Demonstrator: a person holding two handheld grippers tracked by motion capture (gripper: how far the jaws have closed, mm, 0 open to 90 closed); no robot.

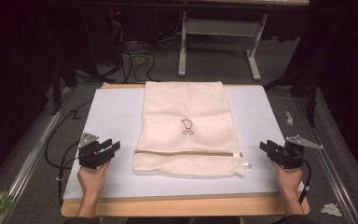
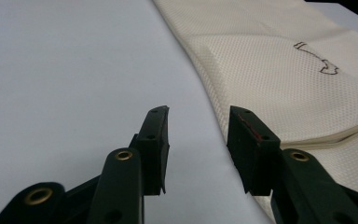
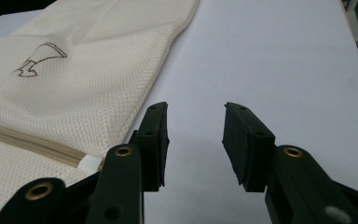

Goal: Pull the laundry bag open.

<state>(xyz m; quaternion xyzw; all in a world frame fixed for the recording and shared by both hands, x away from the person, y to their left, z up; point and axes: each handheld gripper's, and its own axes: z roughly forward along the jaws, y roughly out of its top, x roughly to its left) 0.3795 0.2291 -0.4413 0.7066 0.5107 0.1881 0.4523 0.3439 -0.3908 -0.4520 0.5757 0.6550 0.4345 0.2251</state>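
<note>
A cream mesh bag (image 1: 186, 128) lies flat on the white board (image 1: 116, 116) that covers the wooden table (image 1: 186, 207), in the middle of the board's width, its far end at the board's far edge and its near end short of the near edge. Bare white surface runs along both long sides of the bag, and a strip stays free at the near edge. The bag's long axis runs from near edge to far edge; its zipper (image 1: 186, 153) crosses it near the near end. The fabric is a fine woven mesh with stitched hems, rectangular, with a small dark outline drawing (image 1: 187, 126) at its centre. The left gripper (image 1: 108, 148) sits over the near left part of the board, jaws apart with nothing between them, just beside the bag's left hem. The right gripper (image 1: 266, 146) sits at the near right, jaws likewise apart and empty, near the zipper end.
</note>
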